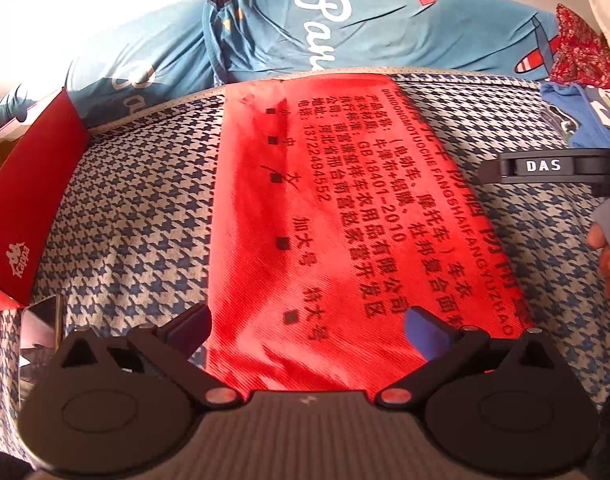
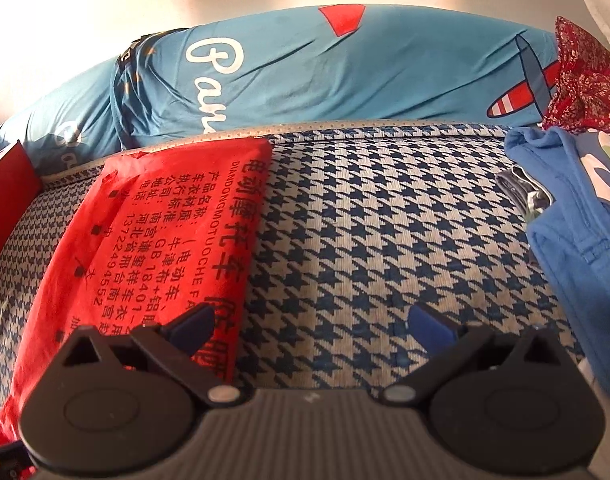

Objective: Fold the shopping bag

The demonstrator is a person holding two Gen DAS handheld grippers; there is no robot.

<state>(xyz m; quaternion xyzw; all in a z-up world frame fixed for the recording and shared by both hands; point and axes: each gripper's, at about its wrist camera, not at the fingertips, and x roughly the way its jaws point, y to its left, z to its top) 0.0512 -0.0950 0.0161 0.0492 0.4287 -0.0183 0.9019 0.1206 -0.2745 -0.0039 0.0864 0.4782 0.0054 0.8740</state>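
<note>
A red shopping bag [image 1: 345, 216] with black Chinese print lies flat on a blue-and-white houndstooth cover [image 1: 137, 208], folded into a long strip running away from me. My left gripper [image 1: 307, 330] is open over the bag's near end, with one finger at each long edge. The bag also shows in the right wrist view [image 2: 165, 232], at the left. My right gripper [image 2: 307, 326] is open and empty; its left finger is over the bag's right edge and its right finger over bare cover [image 2: 385, 220]. The right gripper's body [image 1: 553, 168] shows at the right of the left wrist view.
A blue pillow with white lettering [image 2: 325, 80] lies along the far edge. A red Kappa box [image 1: 29, 208] stands at the left. Blue folded clothes [image 2: 577, 232] and a red patterned cloth [image 2: 581, 80] lie at the right.
</note>
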